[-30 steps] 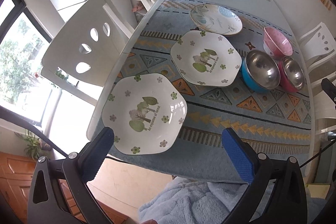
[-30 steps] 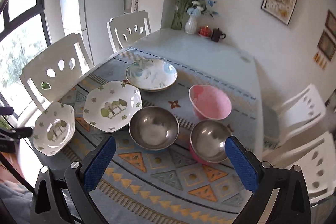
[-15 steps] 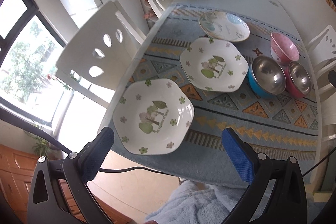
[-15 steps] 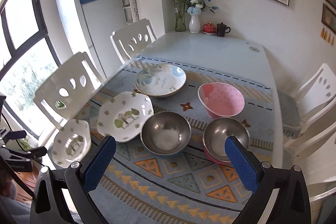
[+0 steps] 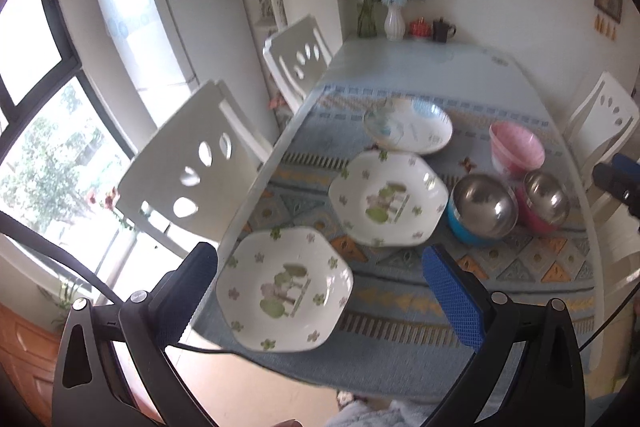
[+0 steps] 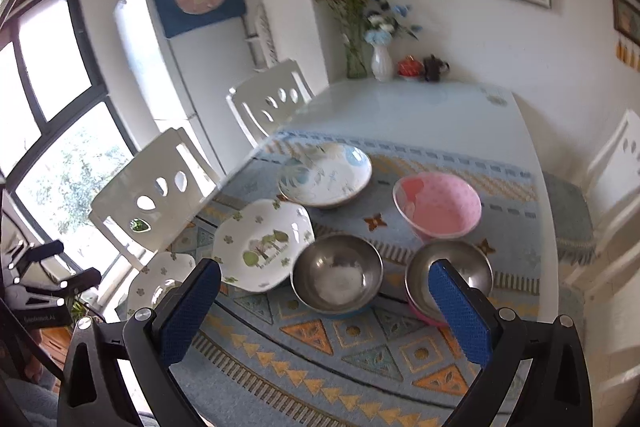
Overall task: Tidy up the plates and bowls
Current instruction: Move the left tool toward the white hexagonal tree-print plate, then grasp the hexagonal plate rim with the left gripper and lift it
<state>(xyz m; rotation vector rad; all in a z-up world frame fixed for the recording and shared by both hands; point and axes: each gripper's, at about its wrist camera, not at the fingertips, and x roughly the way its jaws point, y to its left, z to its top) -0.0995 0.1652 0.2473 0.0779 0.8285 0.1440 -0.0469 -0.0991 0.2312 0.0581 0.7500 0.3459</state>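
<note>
Two hexagonal plates lie before the left tool [image 5: 320,291], jaws apart: near plate [image 5: 285,290] at the desk [image 5: 420,67] edge, second plate [image 5: 389,199] farther. Right view: right tool [image 6: 324,311] spread wide above steel bowls [image 6: 337,274], pink bowl [image 6: 438,206] beyond.

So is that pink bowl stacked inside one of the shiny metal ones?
No, the pink bowl stands by itself on the tablecloth, behind the two metal bowls, and nothing sits inside either of them.
</note>
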